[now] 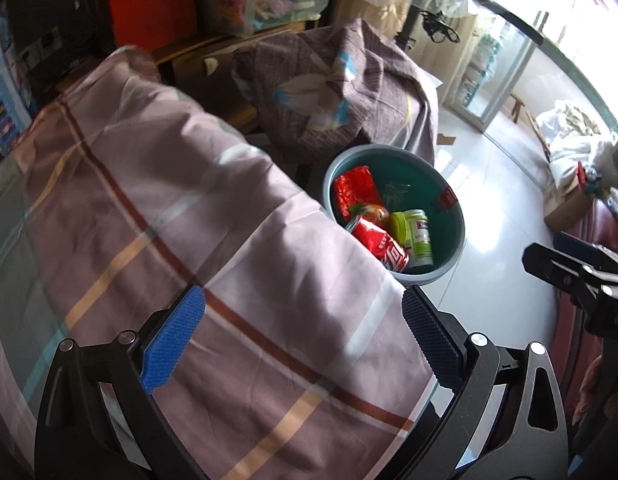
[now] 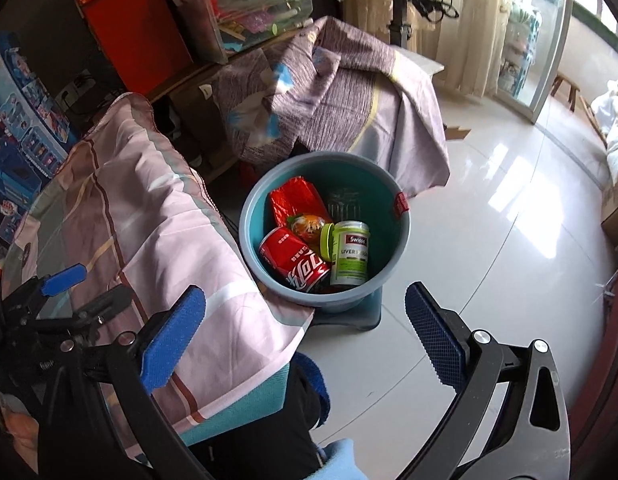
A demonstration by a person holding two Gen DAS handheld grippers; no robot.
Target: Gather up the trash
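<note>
**Both grippers empty above the cloth-covered bench, trash lying in the bucket**

The left gripper (image 1: 303,332) has its blue-padded fingers spread wide, with nothing between them; under it lies the pink checked cloth with brown and cream stripes (image 1: 157,208) that covers the bench. The right gripper (image 2: 305,328) is spread just as wide and also holds nothing. Its left finger hangs over the corner of the same checked cloth (image 2: 169,224), its right finger over the glossy white tiled floor (image 2: 509,232). In the left wrist view the right gripper shows only as black metal at the right edge; in the right wrist view the left gripper appears at the left edge, one blue pad visible.

The round grey-blue plastic bucket with a teal inside (image 2: 393,256) stands on the floor just beside the bench's edge, on a low teal base whose shape is mostly hidden. In the left wrist view the cloth covers the near part of its rim (image 1: 463,236). Inside lie a red cola can (image 2: 295,260) on its side, a white supplement bottle with a green label and lime-green lid (image 2: 349,254) touching it, a crinkled red foil packet (image 2: 295,200) behind them, and a small orange-and-green wrapper (image 2: 307,224) between the packet and the can. A red tag sits on the bucket's far rim.

Beyond the bucket, a purple-grey patterned cloth (image 2: 349,92) drapes over a piece of furniture.
</note>
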